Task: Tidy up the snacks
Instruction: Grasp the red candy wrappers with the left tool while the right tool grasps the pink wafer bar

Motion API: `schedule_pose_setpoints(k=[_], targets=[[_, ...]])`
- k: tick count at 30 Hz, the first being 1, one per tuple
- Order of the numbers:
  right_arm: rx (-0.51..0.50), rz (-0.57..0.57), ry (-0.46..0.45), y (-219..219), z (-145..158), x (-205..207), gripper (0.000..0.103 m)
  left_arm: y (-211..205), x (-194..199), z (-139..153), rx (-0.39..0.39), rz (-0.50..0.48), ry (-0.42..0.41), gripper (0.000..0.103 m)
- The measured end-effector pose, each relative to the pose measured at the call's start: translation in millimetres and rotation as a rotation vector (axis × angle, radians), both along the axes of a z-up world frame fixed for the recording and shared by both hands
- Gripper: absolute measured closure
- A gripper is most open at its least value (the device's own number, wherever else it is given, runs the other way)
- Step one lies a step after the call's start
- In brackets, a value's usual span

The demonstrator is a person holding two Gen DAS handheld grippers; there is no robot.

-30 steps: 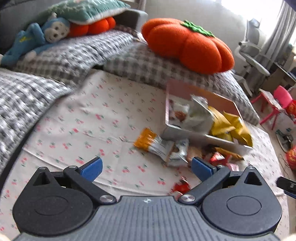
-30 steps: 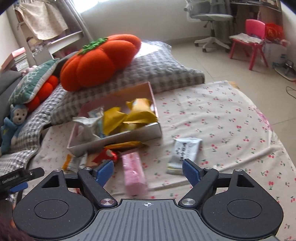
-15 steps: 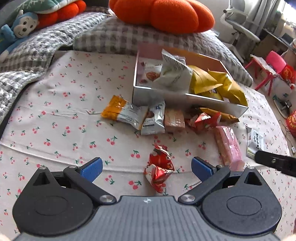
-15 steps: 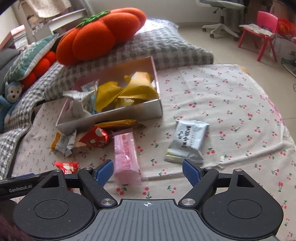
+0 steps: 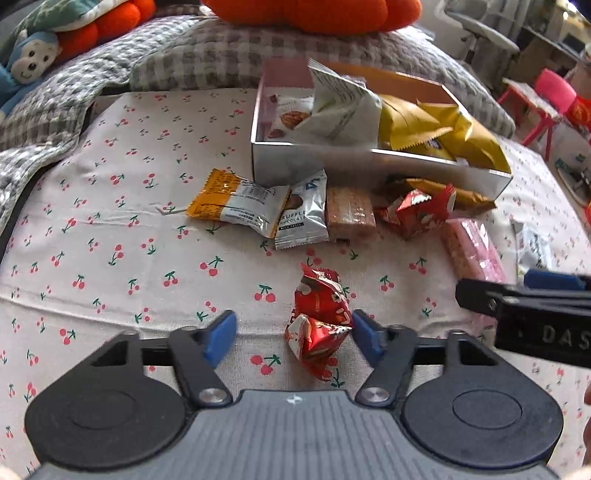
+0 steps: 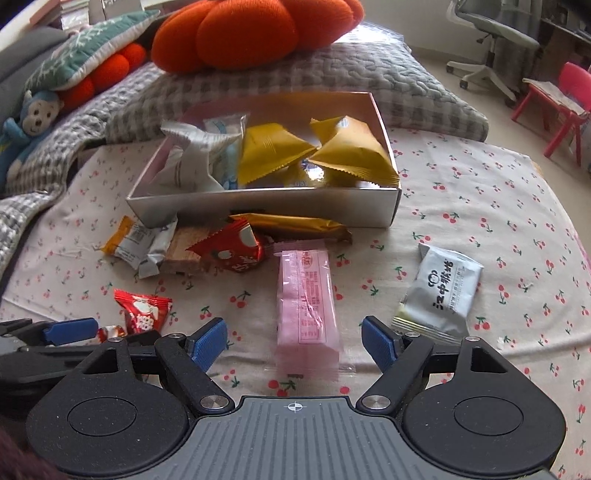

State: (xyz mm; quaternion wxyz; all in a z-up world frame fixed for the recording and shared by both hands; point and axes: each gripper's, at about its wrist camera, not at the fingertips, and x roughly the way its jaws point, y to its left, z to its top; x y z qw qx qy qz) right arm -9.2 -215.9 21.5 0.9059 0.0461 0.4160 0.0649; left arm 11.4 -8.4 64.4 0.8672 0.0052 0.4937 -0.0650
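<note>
A white box (image 5: 332, 162) (image 6: 258, 205) on the cherry-print cloth holds yellow and white snack packets. Loose snacks lie in front of it. My left gripper (image 5: 291, 338) is open, its fingers on either side of two red candy packets (image 5: 319, 321); these also show in the right wrist view (image 6: 142, 308). My right gripper (image 6: 293, 341) is open around the near end of a pink wafer pack (image 6: 306, 295), also seen in the left wrist view (image 5: 472, 251). A grey-white packet (image 6: 439, 290) lies just right of it.
An orange-and-silver packet (image 5: 236, 201), a silver truffle packet (image 5: 301, 216), a wafer bar (image 5: 349, 214), a red packet (image 5: 417, 210) and a gold bar (image 6: 295, 223) lie by the box. Behind are grey checked cushions (image 6: 258, 77), an orange pumpkin pillow (image 6: 255, 29), a monkey toy (image 5: 26, 70).
Both grippers have moved forward and down toward the cloth. The red candy packets now lie between my left fingers and the pink pack between my right fingers. The left jaws have narrowed slightly.
</note>
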Motion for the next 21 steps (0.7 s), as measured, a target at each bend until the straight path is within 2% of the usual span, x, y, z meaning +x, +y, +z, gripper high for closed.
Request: schedule_pose_setpoints(k=[4,5,10,12,15,21], targets=[[-0.025,-0.014,0.022,4.3,-8.8,8.2,0.029,-3.9,0.4,-1.1,0.029,-0.016,-0.013,0.065],[-0.028,-0.017,0.032,4.8,-11.3,9.7,0.032,-4.2,0.1,-0.4,0.03,-0.022,-0.015,0.073],[-0.042,-0.025,0.052,6.5,-17.7,11.7,0.051,-1.0,0.5,1.5,0.012,-0.023,-0.013,0.075],[-0.028,-0.032,0.054,4.8,-16.5,11.8,0.062,0.2,1.4,2.7,0.006,-0.022,-0.015,0.075],[0.007,-0.047,0.065,-1.3,-15.4,12.1,0.067,1.7,1.5,6.0,-0.002,-0.019,-0.028,0.075],[0.051,-0.051,0.067,-6.3,-9.2,6.8,0.07,4.5,1.3,10.0,-0.026,-0.014,-0.031,0.076]])
